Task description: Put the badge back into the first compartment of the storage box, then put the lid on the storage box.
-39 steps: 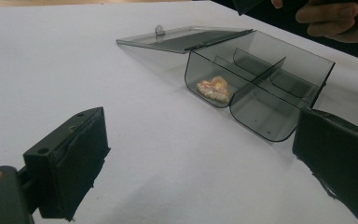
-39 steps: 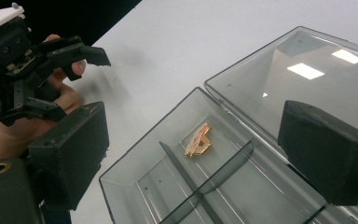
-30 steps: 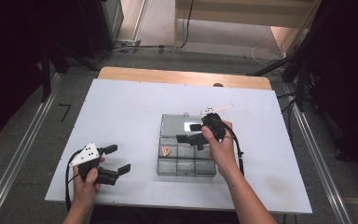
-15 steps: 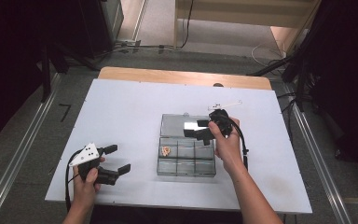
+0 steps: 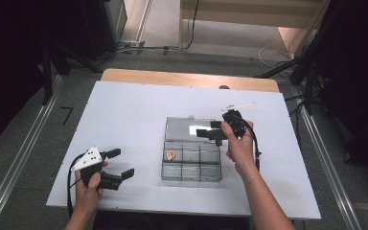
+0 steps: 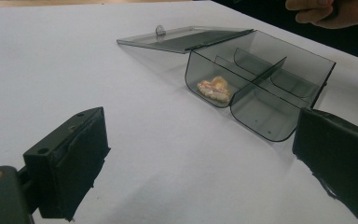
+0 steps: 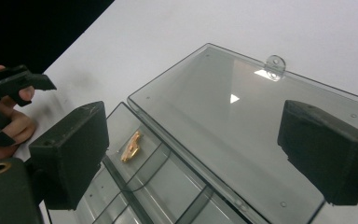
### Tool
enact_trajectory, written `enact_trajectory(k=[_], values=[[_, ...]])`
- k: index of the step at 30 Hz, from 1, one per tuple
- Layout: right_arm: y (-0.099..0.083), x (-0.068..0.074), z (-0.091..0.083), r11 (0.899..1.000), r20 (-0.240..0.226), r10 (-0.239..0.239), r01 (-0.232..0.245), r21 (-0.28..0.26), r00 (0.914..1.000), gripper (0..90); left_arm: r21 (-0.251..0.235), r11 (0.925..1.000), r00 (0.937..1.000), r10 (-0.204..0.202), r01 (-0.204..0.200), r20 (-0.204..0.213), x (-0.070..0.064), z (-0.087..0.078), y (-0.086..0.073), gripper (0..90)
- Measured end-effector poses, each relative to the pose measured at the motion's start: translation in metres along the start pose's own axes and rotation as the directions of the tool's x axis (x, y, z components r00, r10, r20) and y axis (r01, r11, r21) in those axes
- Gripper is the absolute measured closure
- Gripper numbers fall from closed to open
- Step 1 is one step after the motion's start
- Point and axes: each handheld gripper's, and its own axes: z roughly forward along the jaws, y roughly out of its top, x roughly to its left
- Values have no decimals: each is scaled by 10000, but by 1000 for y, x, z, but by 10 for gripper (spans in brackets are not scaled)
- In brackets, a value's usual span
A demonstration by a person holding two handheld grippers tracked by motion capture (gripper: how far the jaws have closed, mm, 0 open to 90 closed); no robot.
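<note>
On white table (image 5: 139,115), one clear compartment box (image 5: 191,160) lay open, one gold item (image 5: 171,154) inside, left gripper (image 5: 120,163) and right gripper (image 5: 210,135) each held with jaws apart, empty.

A clear smoky plastic compartment box (image 5: 191,160) sits right of centre in the high view on the white table (image 5: 124,115), its flat lid (image 5: 187,128) lying open behind it toward the frame's top. A small golden piece (image 5: 171,154) lies in the box's upper-left compartment. The left gripper (image 5: 116,164) rests at lower left, well apart from the box; the right gripper (image 5: 210,132) hovers over the lid's right edge.
</note>
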Motion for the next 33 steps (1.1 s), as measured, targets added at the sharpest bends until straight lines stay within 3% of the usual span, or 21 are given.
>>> enact_trajectory(k=[22,28,33], values=[[-8,-39,-5,9937,477,1118,-1121,38,9926,82,62,10000,10000,13,-12,-51,0,0,0,24],[-16,-46,-2,9879,382,1547,-1551,90,9872,124,81,10000,10000,13,-13,-91,0,1,0,24],[-25,-52,2,9796,582,1993,-2004,140,9782,183,65,10000,10000,12,-12,-83,0,1,0,24]])
